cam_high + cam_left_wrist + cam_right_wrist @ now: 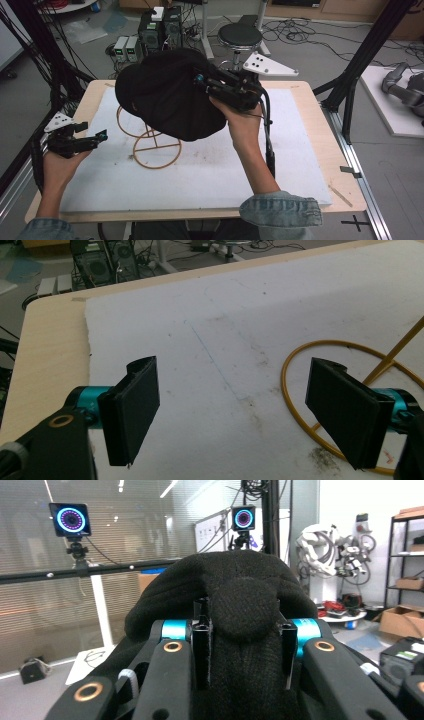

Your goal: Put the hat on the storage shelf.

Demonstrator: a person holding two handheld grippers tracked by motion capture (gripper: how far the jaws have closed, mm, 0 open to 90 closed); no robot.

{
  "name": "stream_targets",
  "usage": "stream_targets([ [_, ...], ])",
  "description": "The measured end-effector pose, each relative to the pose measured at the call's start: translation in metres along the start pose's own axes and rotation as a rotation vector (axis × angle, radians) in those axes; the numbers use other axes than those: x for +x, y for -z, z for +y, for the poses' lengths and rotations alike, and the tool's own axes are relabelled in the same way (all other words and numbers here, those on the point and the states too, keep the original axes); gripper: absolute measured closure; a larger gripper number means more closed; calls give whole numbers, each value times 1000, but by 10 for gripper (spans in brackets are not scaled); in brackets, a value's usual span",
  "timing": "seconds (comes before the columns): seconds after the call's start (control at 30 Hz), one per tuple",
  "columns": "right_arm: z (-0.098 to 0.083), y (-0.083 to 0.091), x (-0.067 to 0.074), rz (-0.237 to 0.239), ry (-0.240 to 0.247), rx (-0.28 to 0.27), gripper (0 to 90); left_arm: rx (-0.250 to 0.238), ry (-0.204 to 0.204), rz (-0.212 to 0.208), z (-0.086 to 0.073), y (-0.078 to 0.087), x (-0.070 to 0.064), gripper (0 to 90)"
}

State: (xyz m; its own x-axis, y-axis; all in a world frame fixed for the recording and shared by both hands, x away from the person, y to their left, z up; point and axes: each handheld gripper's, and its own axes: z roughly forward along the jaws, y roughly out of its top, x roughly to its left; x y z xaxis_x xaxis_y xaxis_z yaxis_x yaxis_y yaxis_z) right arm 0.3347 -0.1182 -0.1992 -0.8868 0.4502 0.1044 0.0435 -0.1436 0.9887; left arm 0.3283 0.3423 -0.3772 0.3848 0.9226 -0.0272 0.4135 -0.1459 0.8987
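A black knitted hat [167, 95] hangs in the air above the middle of the white mat, over a gold wire stand [152, 145]. My right gripper [202, 82] is shut on a fold of the hat [242, 615], whose cloth bulges up between the two jaws. The hat covers the upper part of the wire stand, and I cannot tell whether it touches the stand. My left gripper [102, 135] rests low at the left edge of the mat, open, nothing between its jaws. Ahead of my left gripper [240, 412] lies the stand's base ring [300, 352].
The white mat [210, 170] covers most of a wooden table [327, 150]. Beyond the far edge stand a black stool [240, 36] and computer boxes [160, 27] amid floor cables. A dark frame post [370, 45] slants at the right.
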Motion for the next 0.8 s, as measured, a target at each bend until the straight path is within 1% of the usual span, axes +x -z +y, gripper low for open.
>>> stream_targets([
  [0.07,-2,-4,1,8,-1,4,714,-1,0,0,0,1,0,219],
  [0.4,-17,-33,9,36,-3,68,714,-4,2,4,0,2,2,219],
  [0.5,-22,-42,11,37,-7,91,713,-5,6,6,0,3,3,219],
  [0.57,-25,-48,11,35,4,108,712,-5,6,6,0,3,3,219],
  [0.67,-29,-54,12,36,3,136,709,-6,5,5,0,3,3,219],
  [0.8,-34,-59,11,25,-12,152,708,-4,6,6,0,3,4,219],
])
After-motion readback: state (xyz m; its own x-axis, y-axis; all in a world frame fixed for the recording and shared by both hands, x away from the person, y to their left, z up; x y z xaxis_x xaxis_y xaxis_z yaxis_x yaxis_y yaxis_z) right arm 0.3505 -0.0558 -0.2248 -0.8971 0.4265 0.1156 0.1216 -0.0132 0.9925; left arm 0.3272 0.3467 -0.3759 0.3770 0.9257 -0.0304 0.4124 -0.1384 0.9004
